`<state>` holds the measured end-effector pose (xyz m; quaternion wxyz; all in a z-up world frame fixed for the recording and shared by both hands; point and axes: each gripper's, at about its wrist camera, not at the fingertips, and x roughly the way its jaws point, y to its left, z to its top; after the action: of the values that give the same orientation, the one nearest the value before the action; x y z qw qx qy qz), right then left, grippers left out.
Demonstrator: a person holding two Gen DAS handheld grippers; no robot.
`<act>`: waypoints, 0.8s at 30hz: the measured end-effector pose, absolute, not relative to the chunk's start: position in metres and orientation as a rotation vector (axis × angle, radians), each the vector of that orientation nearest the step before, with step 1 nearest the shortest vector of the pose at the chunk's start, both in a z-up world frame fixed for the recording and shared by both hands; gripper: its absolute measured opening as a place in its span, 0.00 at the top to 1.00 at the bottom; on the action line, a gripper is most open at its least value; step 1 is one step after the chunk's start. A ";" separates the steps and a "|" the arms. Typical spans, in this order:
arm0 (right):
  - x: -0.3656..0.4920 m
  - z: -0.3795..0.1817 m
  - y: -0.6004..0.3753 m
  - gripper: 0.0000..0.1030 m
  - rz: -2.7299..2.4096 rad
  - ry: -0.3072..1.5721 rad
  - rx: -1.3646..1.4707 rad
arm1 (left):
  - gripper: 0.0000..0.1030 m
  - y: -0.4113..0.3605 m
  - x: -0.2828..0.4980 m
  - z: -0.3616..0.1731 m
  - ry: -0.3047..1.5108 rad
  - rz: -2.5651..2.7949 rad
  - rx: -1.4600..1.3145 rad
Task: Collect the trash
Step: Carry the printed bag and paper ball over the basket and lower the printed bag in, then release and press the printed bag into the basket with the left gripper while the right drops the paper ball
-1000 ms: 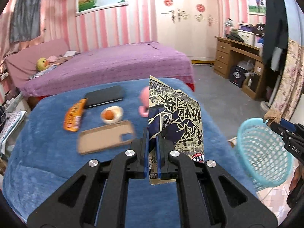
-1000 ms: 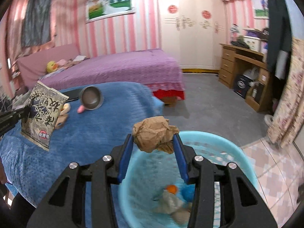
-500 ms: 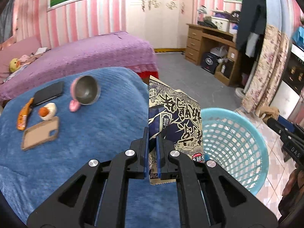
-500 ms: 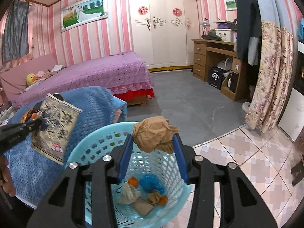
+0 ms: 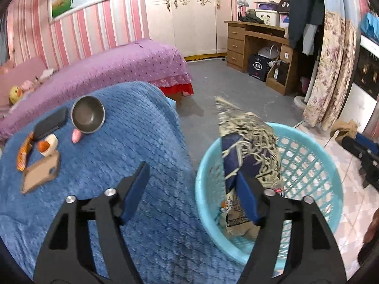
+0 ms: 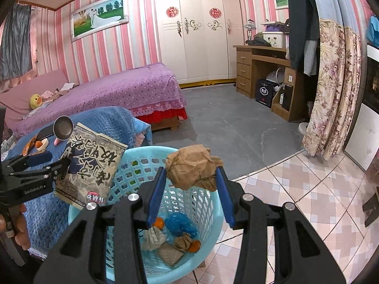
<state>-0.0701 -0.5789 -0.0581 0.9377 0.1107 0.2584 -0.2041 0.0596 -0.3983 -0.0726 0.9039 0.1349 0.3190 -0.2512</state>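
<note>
My left gripper (image 5: pixel 193 184) is open wide over the near rim of the turquoise basket (image 5: pixel 308 156). The printed snack bag (image 5: pixel 248 151) leans against its right finger, blurred, over the basket. In the right wrist view the bag (image 6: pixel 92 163) hangs at the basket's left rim (image 6: pixel 132 151) beside the left gripper (image 6: pixel 47 163). My right gripper (image 6: pixel 190 177) is shut on a crumpled brown paper ball (image 6: pixel 191 165) above the basket, which holds several trash pieces (image 6: pixel 173 236).
The blue-blanketed table (image 5: pixel 132 146) carries a metal bowl (image 5: pixel 88 114), a dark phone (image 5: pixel 50 123), an orange wrapper (image 5: pixel 23 153), a small cup with an orange piece (image 5: pixel 47 143) and a brown phone case (image 5: pixel 40 172). A purple bed (image 5: pixel 106 64) and a wooden desk (image 5: pixel 260 47) stand behind.
My left gripper swung right from the table to over the basket and opened, letting go of the snack bag. My right gripper stays shut on the paper ball above the basket.
</note>
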 end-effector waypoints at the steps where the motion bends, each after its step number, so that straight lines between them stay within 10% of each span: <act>1: -0.069 -0.058 -0.578 0.58 -0.418 0.528 0.226 | 0.24 -0.396 0.060 -0.072 0.644 -0.503 0.290; 18: -0.066 -0.061 -0.572 0.58 -0.413 0.540 0.224 | 0.12 -0.393 0.058 -0.075 0.649 -0.563 0.336; 24: -0.068 -0.064 -0.574 0.58 -0.415 0.543 0.234 | 0.71 -0.398 0.057 -0.081 0.707 -0.653 0.328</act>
<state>-0.0682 -0.5736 -0.0645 0.9355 0.1145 0.2655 -0.2031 0.0566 -0.3984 -0.0814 0.8735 0.1572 0.3384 -0.3127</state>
